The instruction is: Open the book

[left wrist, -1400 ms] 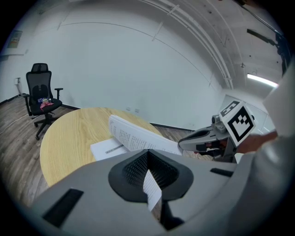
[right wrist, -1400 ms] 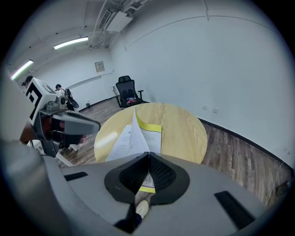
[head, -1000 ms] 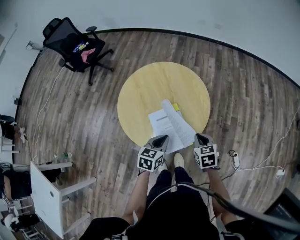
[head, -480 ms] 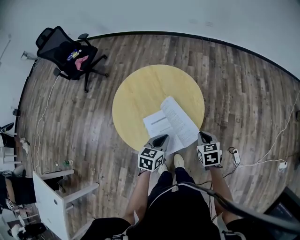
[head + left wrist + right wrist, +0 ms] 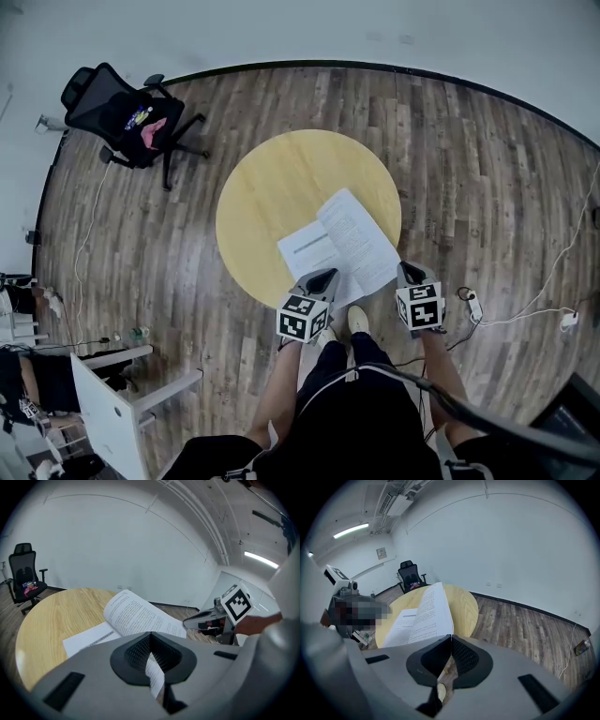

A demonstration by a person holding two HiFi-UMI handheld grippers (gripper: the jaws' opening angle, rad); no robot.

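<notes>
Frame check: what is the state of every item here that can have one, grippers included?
book: open on the round table, left leaf lying flat, right leaf raised off the tabletop.
left gripper: shut on the near edge of the book's left leaf.
right gripper: shut on the edge of the raised right leaf.
office chair: upright, small things lying on its seat.

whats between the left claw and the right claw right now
The open book spans the stretch between the left claw and right claw, each shut on one of its edges; the head view shows it.
</notes>
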